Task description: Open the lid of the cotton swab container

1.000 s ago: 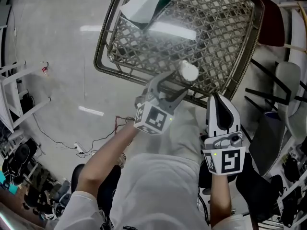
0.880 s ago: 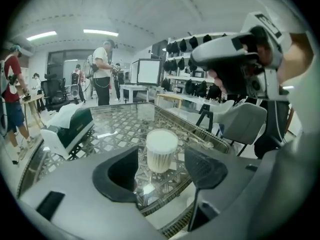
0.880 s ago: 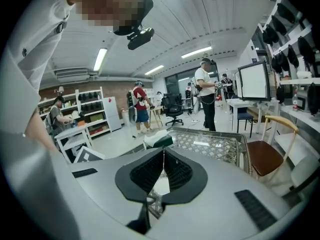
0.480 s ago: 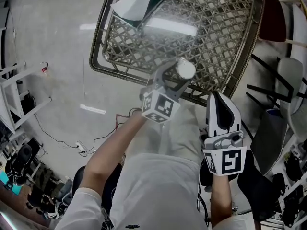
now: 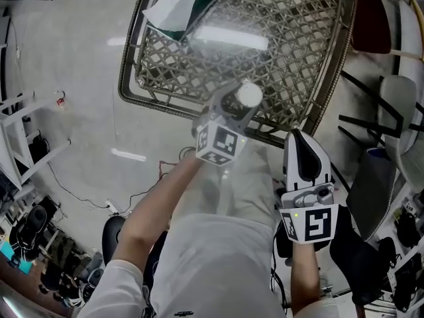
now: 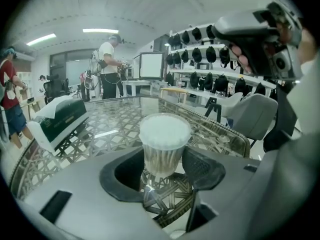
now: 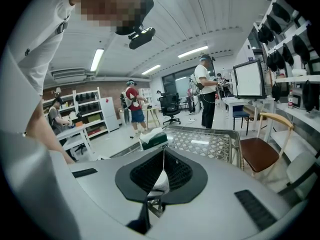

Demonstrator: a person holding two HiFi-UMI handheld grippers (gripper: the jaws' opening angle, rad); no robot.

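The cotton swab container [image 5: 249, 95], a small clear cup with a white lid, stands upright near the front edge of the wicker table [image 5: 298, 58]. My left gripper [image 5: 240, 105] reaches over that edge with a jaw on either side of the cup. In the left gripper view the container [image 6: 164, 144] sits between the dark pads [image 6: 205, 166], which have just been closing; they lie close to its wall but I see no squeeze. My right gripper [image 5: 301, 141] hangs over the lap, short of the table, shut and empty [image 7: 162, 159].
A green tissue box [image 5: 179, 5] lies at the table's far left corner. A brown chair [image 5: 371, 25] and a grey chair [image 5: 401, 124] stand to the right. Cables [image 5: 86, 197] trail on the floor at left. People [image 6: 107, 64] stand far behind the table.
My left gripper has pushed forward and sunk, so the container now sits deeper between its jaws. The right gripper has stayed almost where it was.
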